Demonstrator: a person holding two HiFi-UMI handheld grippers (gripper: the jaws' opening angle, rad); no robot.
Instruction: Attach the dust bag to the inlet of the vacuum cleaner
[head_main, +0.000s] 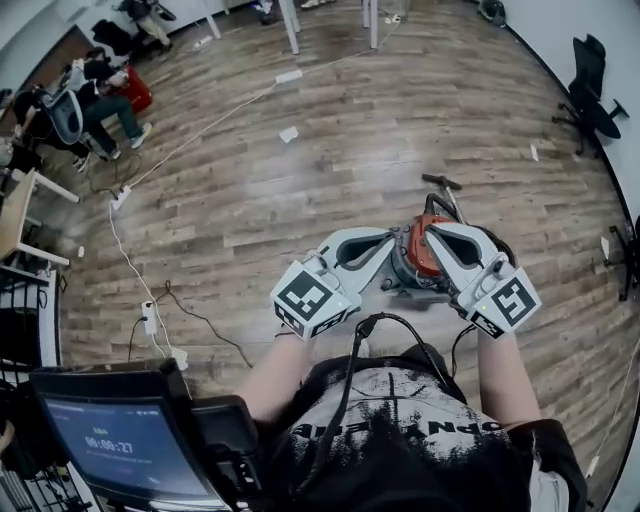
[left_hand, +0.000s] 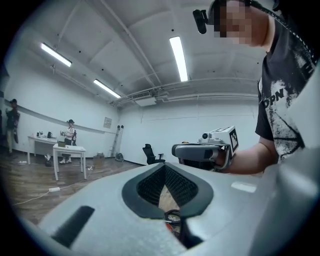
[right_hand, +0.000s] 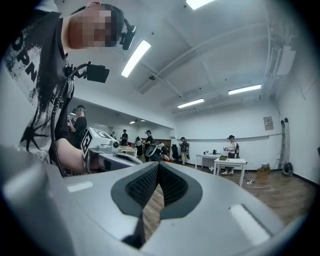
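The vacuum cleaner (head_main: 418, 262), red and black with a dark handle (head_main: 441, 182), stands on the wooden floor in front of the person. Both grippers are held level above it, tips turned toward each other. My left gripper (head_main: 387, 243) is shut with nothing between its jaws; in its own view the tips (left_hand: 165, 169) meet, and a bit of the vacuum cleaner (left_hand: 173, 218) shows through the gap below. My right gripper (head_main: 433, 236) is shut and empty too, its tips (right_hand: 158, 168) closed. Each gripper sees the other: the right gripper (left_hand: 206, 150), the left gripper (right_hand: 108, 153). I see no dust bag.
White and black cables cross the floor, with a power strip (head_main: 148, 318) at the left. An office chair (head_main: 592, 88) stands at the far right. People sit at the back left (head_main: 98, 98). A screen (head_main: 120, 440) is mounted low in front of the person.
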